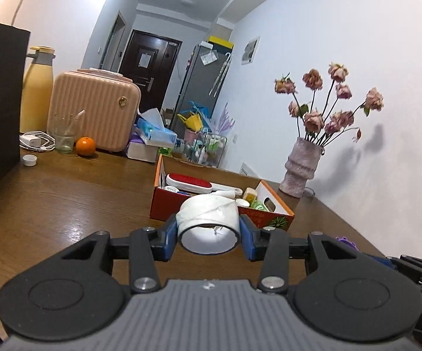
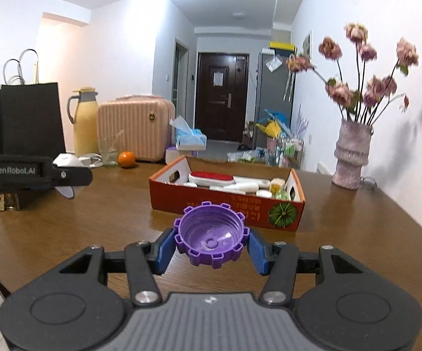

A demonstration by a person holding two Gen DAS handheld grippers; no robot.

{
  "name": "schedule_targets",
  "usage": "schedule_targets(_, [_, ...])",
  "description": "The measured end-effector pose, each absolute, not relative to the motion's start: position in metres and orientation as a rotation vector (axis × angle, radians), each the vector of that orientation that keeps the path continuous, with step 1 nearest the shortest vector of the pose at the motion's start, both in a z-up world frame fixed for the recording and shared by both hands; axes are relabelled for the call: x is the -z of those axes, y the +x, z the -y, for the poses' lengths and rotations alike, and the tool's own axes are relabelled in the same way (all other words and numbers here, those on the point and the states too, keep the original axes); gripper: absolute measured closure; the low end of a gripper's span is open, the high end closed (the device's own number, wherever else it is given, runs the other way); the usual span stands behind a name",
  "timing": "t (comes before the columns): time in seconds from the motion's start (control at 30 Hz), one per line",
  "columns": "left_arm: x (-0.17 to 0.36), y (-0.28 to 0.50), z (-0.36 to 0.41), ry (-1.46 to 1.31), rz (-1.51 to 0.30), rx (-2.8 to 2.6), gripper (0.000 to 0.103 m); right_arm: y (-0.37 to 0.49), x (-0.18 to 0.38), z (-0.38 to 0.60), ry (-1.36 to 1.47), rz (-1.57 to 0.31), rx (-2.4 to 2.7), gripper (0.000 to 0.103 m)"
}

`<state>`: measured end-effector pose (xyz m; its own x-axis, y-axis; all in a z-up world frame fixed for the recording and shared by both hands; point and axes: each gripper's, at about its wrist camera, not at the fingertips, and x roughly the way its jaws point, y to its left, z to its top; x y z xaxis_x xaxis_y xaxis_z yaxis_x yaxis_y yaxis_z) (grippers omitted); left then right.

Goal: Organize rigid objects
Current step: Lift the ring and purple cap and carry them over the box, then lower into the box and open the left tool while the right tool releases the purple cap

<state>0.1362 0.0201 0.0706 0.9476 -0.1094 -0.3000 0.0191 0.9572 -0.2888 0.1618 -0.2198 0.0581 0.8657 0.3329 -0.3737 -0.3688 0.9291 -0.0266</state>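
My left gripper [image 1: 209, 235] is shut on a white spool of thread [image 1: 208, 219], held above the wooden table with its hollow end facing the camera. My right gripper [image 2: 212, 248] is shut on a purple toothed bottle cap [image 2: 211, 235], open side up. Ahead of both stands an orange cardboard box [image 1: 164, 203] [image 2: 225, 207] that holds a red-and-white lint brush [image 2: 211, 177], small bottles and jars. In the right wrist view the left gripper [image 2: 64, 181] shows at the left edge with the white spool [image 2: 64, 160]; a hand grips its handle.
Along the table's far side stand a black paper bag [image 2: 29, 117], a yellow jug [image 2: 85, 122], a pink ribbed case [image 2: 135, 128], a glass [image 1: 63, 134], an orange [image 2: 126, 159] and tissue packs [image 1: 152, 134]. A vase of dried roses [image 2: 351, 158] stands by the right wall.
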Motion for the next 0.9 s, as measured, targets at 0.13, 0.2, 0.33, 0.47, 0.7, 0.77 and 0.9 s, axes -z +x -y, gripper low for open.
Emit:
schedule_targets(0.13, [-0.075,0.114,-0.027,-0.292,-0.283,0.077,0.06,0.143,-0.065,0.213,-0.117,-0.353,-0.366,0.05])
schedule_targets(0.2, [-0.077,0.111,-0.03,-0.292,-0.273,0.092,0.06,0.137,-0.067,0.21,-0.125,-0.345,-0.379,0.05])
schedule_targets(0.33, [-0.075,0.115,-0.033,-0.3,-0.28,0.094,0.06,0.14,-0.066,0.205,-0.141,-0.342,-0.381,0.05])
schedule_targets(0.47, [-0.068,0.125,-0.037,-0.299,-0.299,0.08,0.06,0.15,-0.065,0.203,-0.14,-0.34,-0.38,0.05])
schedule_targets(0.7, [-0.056,0.178,-0.043,-0.298,-0.375,0.077,0.06,0.194,-0.062,0.204,-0.15,-0.348,-0.354,0.05])
schedule_targets(0.77, [-0.062,0.201,-0.045,-0.308,-0.382,0.109,0.06,0.211,-0.063,0.206,-0.151,-0.349,-0.35,0.05])
schedule_targets(0.9, [-0.078,0.251,-0.041,-0.267,-0.373,0.142,0.06,0.247,-0.069,0.208,-0.158,-0.338,-0.355,0.05])
